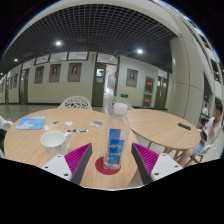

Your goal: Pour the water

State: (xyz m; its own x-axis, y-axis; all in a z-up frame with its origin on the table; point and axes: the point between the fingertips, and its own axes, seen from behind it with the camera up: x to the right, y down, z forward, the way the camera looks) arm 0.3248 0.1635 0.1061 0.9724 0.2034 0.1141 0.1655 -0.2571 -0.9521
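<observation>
- The tongs [113, 160] are reaching forward over a round wooden surface [150, 125], and their two fingers are standing spread, with the magenta pads [76, 157] facing inward on both sides.
- A clear plastic water bottle [116, 138] is standing upright between those fingers, and a gap is showing on each side of it, so the pads are not pressing on it.
- The bottle is looking tall and slim, its see-through body is letting the wood tone show through, and a blue-and-white label is wrapping its lower half.
- Its top is showing pale against the wall behind; whether a cap is sitting on it is too small to tell.
- The bottle's base is resting on the surface just ahead of the fingertips.
- A white bowl [54, 141] is sitting on the surface near the left finger, apart from the bottle.
- Farther back on that side, a blue flat item [31, 123], perhaps a booklet, is lying on the wood.
- A small dark thing [184, 126] is lying near the far right rim of the surface.
- A white wire-backed chair [76, 102] is standing beyond the surface, behind the bottle.
- A person [208, 135] is sitting at the right side, only partly in view.
- Framed pictures are hanging on the wall [60, 80] at the back, and round lights are glowing in the dark grid ceiling [100, 25].
</observation>
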